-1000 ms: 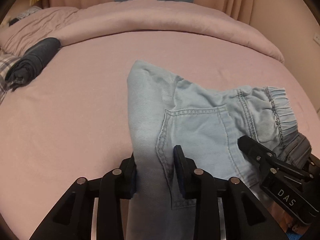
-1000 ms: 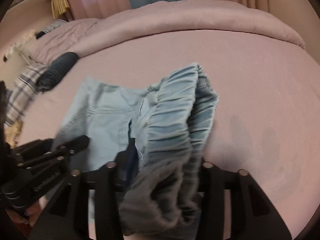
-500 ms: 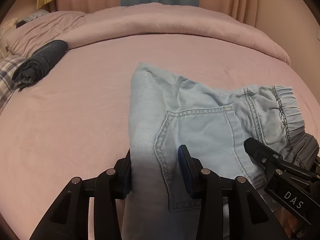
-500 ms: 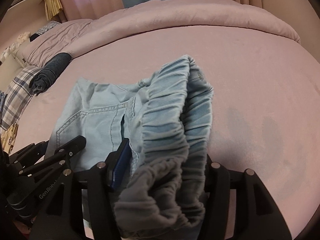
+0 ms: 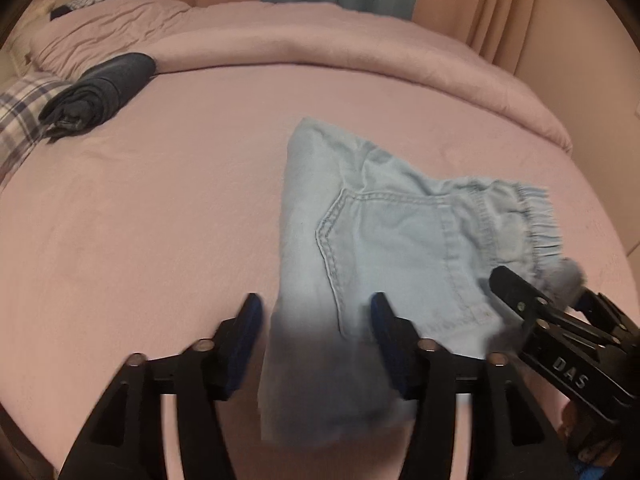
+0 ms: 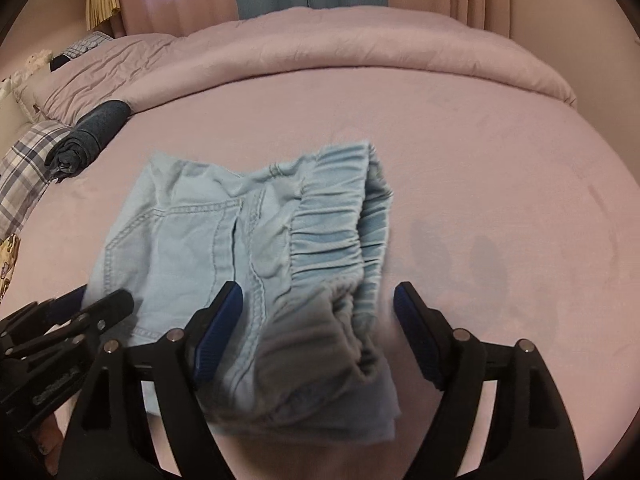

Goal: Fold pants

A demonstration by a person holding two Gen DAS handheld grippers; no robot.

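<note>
Denim pants [image 5: 384, 240] blur at their near edge, outline unclear.

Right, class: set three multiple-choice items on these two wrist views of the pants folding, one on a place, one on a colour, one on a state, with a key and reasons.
1. Where does the rolled dark garment lie?
A. on the folded pants
B. at the bed's far left, by the plaid cloth
C. between the right gripper's fingers

2. What colour are the folded pants?
A. light blue
B. black
C. red

3. How do the left gripper's pads stand to the pants?
A. clamped on the fabric
B. apart, clear of the fabric on both sides
C. shut with nothing between

Key: 1 B, it rests beside the plaid cloth on the pink bedsheet. 2 A, pale denim with an elastic waistband. 3 B, the jaws are opening, with gaps showing beside the fabric.
</note>
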